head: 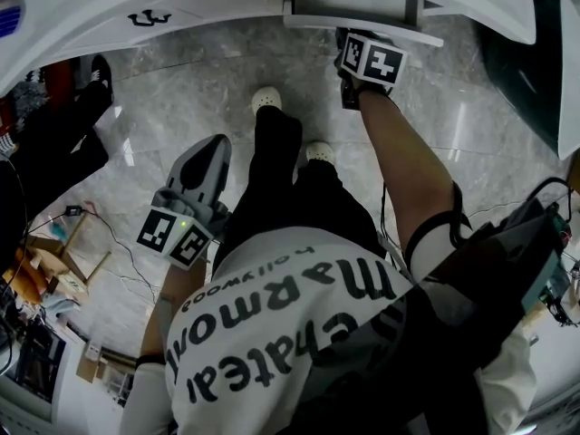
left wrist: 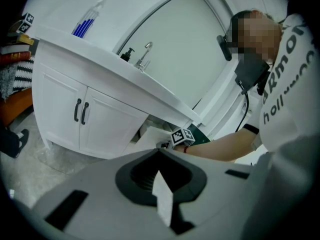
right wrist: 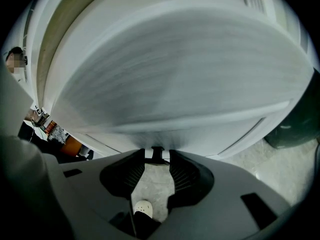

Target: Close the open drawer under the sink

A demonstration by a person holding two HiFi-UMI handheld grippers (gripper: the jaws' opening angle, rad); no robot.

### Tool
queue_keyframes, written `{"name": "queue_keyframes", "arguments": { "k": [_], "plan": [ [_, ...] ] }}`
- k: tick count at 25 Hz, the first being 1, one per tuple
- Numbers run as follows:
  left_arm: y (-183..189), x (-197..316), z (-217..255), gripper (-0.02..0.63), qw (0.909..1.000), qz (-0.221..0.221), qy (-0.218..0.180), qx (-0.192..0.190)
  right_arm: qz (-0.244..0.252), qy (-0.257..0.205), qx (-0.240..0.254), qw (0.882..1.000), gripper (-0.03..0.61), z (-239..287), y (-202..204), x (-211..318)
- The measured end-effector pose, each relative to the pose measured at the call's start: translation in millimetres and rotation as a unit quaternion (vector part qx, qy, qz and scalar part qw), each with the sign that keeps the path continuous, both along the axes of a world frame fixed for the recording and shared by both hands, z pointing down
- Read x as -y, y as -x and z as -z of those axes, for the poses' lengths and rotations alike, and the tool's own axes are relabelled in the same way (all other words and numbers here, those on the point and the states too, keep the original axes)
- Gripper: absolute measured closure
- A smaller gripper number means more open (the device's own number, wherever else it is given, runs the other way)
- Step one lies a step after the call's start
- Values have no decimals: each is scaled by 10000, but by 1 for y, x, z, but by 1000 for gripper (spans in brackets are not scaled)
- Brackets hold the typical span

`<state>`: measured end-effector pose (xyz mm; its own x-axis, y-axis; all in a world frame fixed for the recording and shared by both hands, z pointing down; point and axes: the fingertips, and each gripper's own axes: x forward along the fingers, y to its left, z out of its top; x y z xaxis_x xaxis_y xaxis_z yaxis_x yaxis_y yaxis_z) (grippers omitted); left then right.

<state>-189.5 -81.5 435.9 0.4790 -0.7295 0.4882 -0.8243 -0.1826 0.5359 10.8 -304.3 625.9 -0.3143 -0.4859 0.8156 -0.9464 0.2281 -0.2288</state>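
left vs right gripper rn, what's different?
Fingers: the left gripper has them together, holding nothing; the right gripper has them apart, with the drawer's dark handle between the tips.
Place: the left gripper hangs low beside the person, away from the drawer; the right gripper is right up at the drawer front.
Shared: same grey handheld build.

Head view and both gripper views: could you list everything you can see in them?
Drawer: one, white, open, under the countertop.
Vanity: one, white, two doors with black handles.
Faucet: one, silver, on the countertop.
Pump bottle: one, black, beside the faucet.
Container: one, dark green, on the floor at right.
Floor: grey marble.
Shoes: two, white, on the person's feet.
Left gripper: grey, jaws together, beside the leg.
Right gripper: grey, jaws apart, at the drawer front.
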Motion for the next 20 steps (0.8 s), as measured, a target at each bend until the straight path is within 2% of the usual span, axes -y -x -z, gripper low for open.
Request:
{"name": "queue_keyframes", "arguments": {
  "k": [20],
  "plan": [
    [8,-4,-9,611,9999,43,85,45,-16,-154,46,9999,416,-5,2,3]
  ]
}}
